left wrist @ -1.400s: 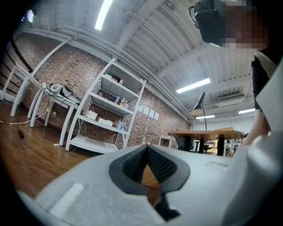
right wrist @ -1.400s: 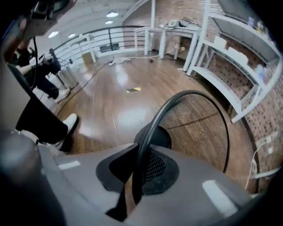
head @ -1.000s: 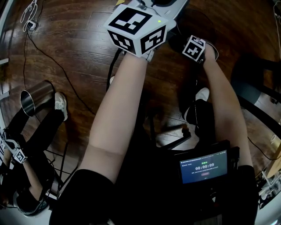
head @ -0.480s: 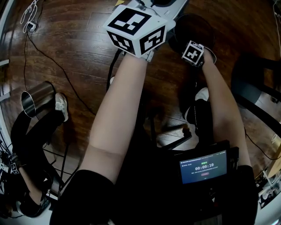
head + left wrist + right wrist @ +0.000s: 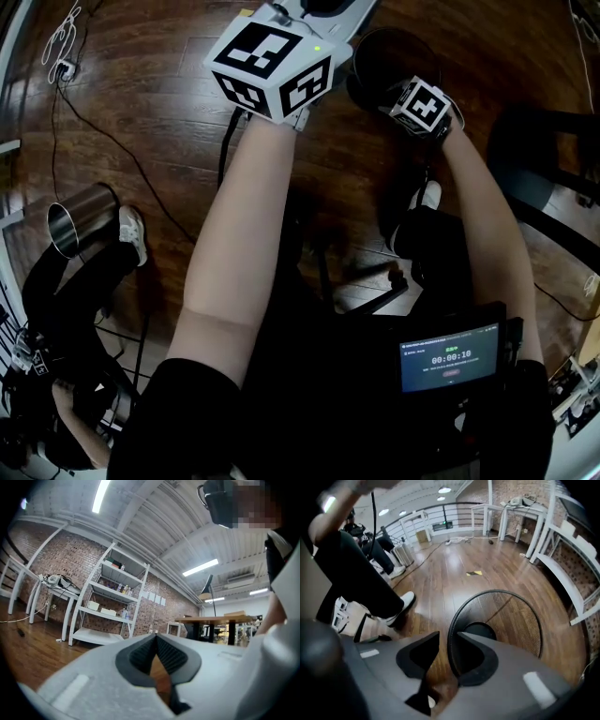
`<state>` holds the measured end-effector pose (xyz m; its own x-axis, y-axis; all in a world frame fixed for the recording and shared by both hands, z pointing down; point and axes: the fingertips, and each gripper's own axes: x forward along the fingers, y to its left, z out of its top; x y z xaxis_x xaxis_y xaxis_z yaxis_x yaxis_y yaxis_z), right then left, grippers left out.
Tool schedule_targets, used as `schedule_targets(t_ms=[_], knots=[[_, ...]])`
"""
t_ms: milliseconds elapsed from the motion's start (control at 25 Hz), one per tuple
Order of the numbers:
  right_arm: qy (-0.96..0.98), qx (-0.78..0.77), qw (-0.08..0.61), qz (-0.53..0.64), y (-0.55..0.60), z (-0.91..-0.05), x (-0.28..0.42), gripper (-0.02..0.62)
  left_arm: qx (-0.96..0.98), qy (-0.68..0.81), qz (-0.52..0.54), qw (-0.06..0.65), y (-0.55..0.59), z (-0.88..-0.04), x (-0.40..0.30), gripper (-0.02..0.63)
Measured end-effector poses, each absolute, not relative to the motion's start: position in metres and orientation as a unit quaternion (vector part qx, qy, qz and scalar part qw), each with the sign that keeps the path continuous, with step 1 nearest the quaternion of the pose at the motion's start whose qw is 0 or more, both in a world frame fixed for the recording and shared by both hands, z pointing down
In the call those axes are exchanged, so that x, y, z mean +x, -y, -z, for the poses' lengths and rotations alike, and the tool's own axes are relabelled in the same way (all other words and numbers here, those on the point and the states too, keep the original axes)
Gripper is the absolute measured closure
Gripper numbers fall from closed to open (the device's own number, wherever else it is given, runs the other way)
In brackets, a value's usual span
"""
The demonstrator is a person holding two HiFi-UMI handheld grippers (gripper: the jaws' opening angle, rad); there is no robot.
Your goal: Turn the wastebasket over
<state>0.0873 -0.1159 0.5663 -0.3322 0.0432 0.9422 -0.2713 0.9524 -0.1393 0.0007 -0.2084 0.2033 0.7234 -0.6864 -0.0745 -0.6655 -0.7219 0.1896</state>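
Note:
The wastebasket is black wire mesh and stands upright on the wood floor, its open mouth facing up. In the head view the wastebasket sits at the top, partly behind my right gripper's marker cube. My right gripper points steeply down over the near rim. Its jaws are opening, and the thin rim runs between them without being pressed. My left gripper points level into the room, shut with nothing in it. Its marker cube shows at the top of the head view.
A steel bin stands at the left beside another person's legs and shoe. Cables trail over the floor. A dark chair base is at the right. White shelving stands close behind the wastebasket. My own shoe is near it.
My right gripper's cube has shifted up the picture and turned, and more of the wastebasket's rim shows. The person at the left has lowered their hand. My left gripper has hardly moved.

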Motion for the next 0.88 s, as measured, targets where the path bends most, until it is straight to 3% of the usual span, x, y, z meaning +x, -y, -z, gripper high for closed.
schedule_targets(t_ms=[160,280,400,560,880], knots=[[0.883,0.162,0.396,-0.195,0.133,-0.472,0.085,0.576,0.932,0.352,0.042,0.073,0.188,-0.198,0.017,0.605],[0.922,0.222,0.231,-0.217,0.141,-0.384,0.091,0.586,0.936,0.342,0.032,0.077,0.175,-0.195,0.032,0.604],[0.934,0.281,0.12,-0.185,0.142,-0.314,0.105,0.586,0.941,0.33,0.022,0.075,0.161,-0.203,0.045,0.604],[0.928,0.339,0.04,-0.149,0.125,-0.259,0.127,0.586,0.945,0.319,0.009,0.071,0.145,-0.22,0.057,0.604],[0.92,0.38,-0.029,-0.094,0.096,-0.242,0.146,0.586,0.951,0.302,-0.01,0.07,0.112,-0.239,0.076,0.604]])
